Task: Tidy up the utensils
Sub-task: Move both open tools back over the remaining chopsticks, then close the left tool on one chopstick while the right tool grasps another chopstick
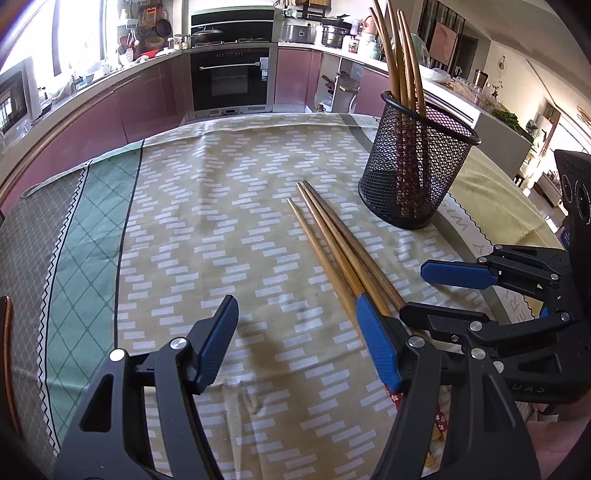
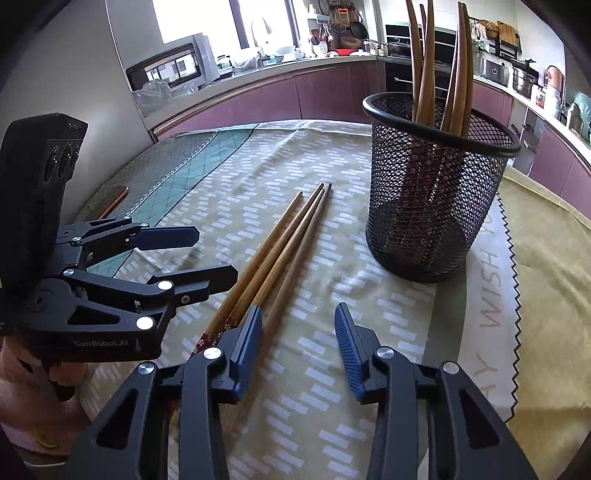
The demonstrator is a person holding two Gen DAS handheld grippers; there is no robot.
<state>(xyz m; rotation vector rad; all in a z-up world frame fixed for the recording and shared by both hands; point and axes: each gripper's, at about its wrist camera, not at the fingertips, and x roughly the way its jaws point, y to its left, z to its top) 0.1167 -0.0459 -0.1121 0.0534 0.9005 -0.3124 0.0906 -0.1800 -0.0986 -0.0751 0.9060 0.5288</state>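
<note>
Chopsticks, three loose, lie on the desk beside the mesh holder; my left claw and right claw hover apart, empty.

Chopsticks apparently continue, handles hidden, beneath the left gripper.

bright daylight from blown-out windows, sharp centre, fisheye-warped dark corners.
</note>
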